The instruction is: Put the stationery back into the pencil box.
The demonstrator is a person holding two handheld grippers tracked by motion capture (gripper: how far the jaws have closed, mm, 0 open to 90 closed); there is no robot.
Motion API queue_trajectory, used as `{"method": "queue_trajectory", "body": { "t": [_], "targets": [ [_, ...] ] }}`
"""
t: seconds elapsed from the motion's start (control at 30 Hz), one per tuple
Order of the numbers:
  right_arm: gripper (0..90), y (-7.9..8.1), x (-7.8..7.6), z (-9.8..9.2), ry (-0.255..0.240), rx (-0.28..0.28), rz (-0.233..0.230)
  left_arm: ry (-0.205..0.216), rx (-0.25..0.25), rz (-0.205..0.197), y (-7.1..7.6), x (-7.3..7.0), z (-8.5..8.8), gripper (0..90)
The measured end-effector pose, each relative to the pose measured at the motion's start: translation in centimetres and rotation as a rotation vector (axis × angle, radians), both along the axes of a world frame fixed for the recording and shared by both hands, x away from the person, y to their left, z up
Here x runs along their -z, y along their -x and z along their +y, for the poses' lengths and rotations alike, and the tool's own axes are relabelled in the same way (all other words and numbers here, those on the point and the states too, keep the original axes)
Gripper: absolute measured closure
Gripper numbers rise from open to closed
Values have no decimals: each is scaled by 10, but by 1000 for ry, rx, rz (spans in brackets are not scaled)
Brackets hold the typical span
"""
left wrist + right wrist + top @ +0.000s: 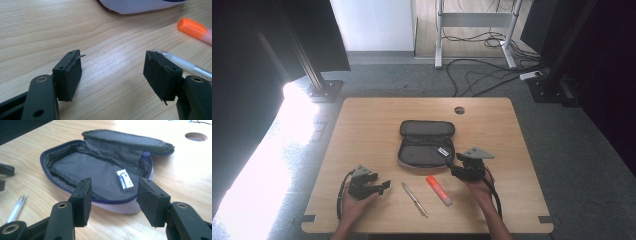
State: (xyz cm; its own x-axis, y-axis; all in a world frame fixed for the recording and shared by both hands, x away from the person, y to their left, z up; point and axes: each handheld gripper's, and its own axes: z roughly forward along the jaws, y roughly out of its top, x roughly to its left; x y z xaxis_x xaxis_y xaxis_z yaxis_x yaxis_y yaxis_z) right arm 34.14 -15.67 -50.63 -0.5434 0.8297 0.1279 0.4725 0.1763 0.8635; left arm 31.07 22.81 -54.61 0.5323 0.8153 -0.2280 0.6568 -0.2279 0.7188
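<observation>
**High view: two spread grippers beside an open pencil case**

High view shows the right gripper (pixel 457 170) held low over the table (pixel 362 125), just off the near right corner of the open pencil case (pixel 426 145). In the right gripper view its jaws stand apart with nothing between them, aimed at the case's near edge. Beyond them the grey lining lies exposed, and a small white and blue eraser (pixel 125 180) rests inside the case toward its right end. The case's lid is folded back on the far side, and its zip edge runs in dark blue around the rim.

The left gripper (pixel 384 187) sits at the near left of the table, well apart from the case. In the left gripper view its jaws are spread wide over bare wood, gripping nothing. A pen (pixel 187 66) with a clear barrel lies just behind the right-hand jaw; whether it touches the pad cannot be told.

Between the two grippers, the pen lies slanted on the table and an orange-capped highlighter (pixel 438 189) lies just beside it, near the case's front edge. A round cable hole (pixel 459 110) is cut in the table's far side.
</observation>
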Motion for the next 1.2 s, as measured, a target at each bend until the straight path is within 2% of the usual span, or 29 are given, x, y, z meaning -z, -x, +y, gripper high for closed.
{"method": "queue_trajectory", "body": {
  "t": [0.33,0.7,0.9,1.07,1.2],
  "targets": [
    [455,18,7,-5,-21,-6,6,0,-2,-2,0,0,0,312],
    [454,32,13,-4,-9,-24,5,-3,-1,-4,0,0,-1,312],
    [454,39,16,-2,-3,-33,16,-6,-1,-5,0,0,-1,312],
    [455,45,18,-1,-16,-41,25,-10,0,-6,0,0,-2,312],
    [454,50,17,3,-2,-45,29,-16,-1,-9,1,0,-2,312]
  ]
}}
